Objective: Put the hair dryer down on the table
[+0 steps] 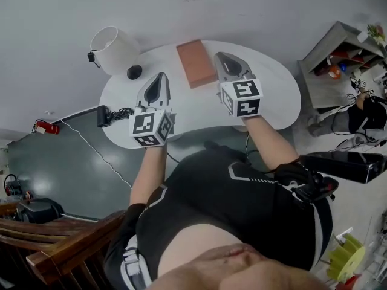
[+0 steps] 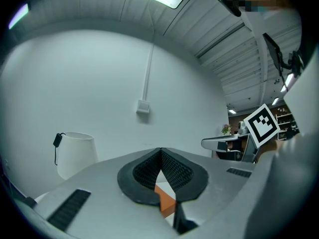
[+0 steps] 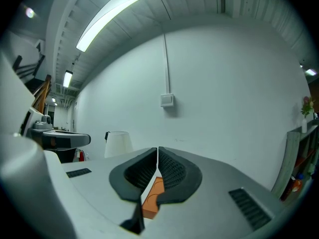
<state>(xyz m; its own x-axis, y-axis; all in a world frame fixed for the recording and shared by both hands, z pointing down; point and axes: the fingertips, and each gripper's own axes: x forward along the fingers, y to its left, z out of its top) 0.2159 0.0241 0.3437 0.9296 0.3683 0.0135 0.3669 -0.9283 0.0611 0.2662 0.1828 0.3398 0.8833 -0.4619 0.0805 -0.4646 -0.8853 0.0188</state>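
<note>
No words, numbers or brand names can be read anywhere. The only signs are the black-and-white square markers on the left cube (image 1: 150, 128) and the right cube (image 1: 242, 97). The right cube's marker also shows at the right edge of the left gripper view. They carry blocky patterns, no letters.

Left claw (image 1: 161, 77) closed, right claw (image 1: 224, 57) closed, level

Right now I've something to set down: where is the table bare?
Bare: the table's right end, beyond the right tongs, and the strip between orange box and lamp. Crowded: the left end, by lamp and left tongs.
</note>
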